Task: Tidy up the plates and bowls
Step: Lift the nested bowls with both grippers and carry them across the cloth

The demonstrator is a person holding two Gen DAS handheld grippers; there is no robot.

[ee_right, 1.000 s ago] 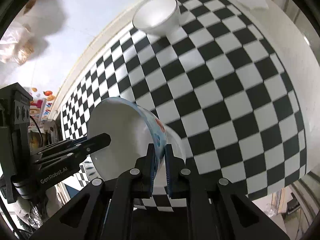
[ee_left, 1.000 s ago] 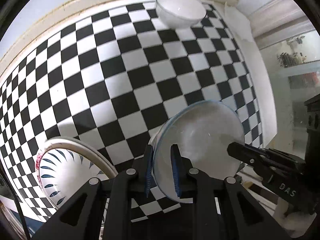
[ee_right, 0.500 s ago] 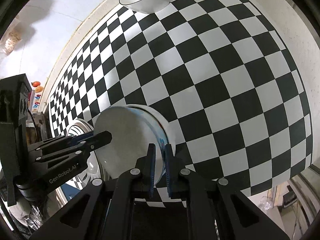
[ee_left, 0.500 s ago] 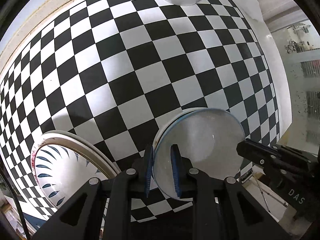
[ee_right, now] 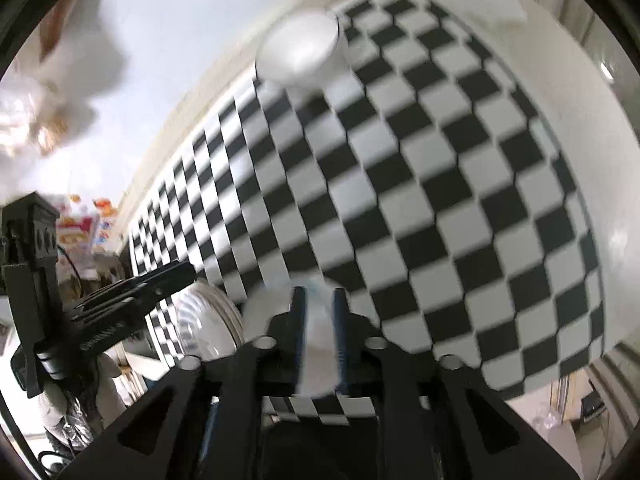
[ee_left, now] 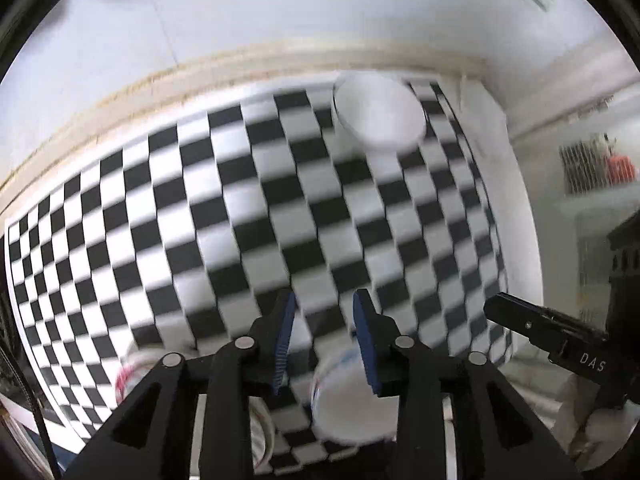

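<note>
My left gripper [ee_left: 323, 338] is open and empty; its blue pads stand apart over the checkered cloth. The blue-rimmed white bowl [ee_left: 348, 404] sits on the cloth just below it, blurred. My right gripper [ee_right: 318, 338] stands close around that bowl's rim [ee_right: 318, 364]; blur hides whether it still grips. A patterned plate [ee_right: 208, 324] lies left of the bowl, also in the left wrist view [ee_left: 132, 368]. A plain white bowl [ee_left: 378, 116] stands at the far edge of the cloth, also in the right wrist view [ee_right: 298, 48].
The black-and-white checkered cloth [ee_left: 248, 216] covers the table up to a pale wall ledge [ee_left: 200, 68]. The other gripper shows at each view's side: the right one [ee_left: 560, 336], the left one [ee_right: 120, 296]. Clutter stands off the table's left [ee_right: 80, 216].
My left gripper has let go of the blue-rimmed bowl and opened. Both cameras have tilted up and pulled back; the bowl now lies low on the cloth beside the plate.
</note>
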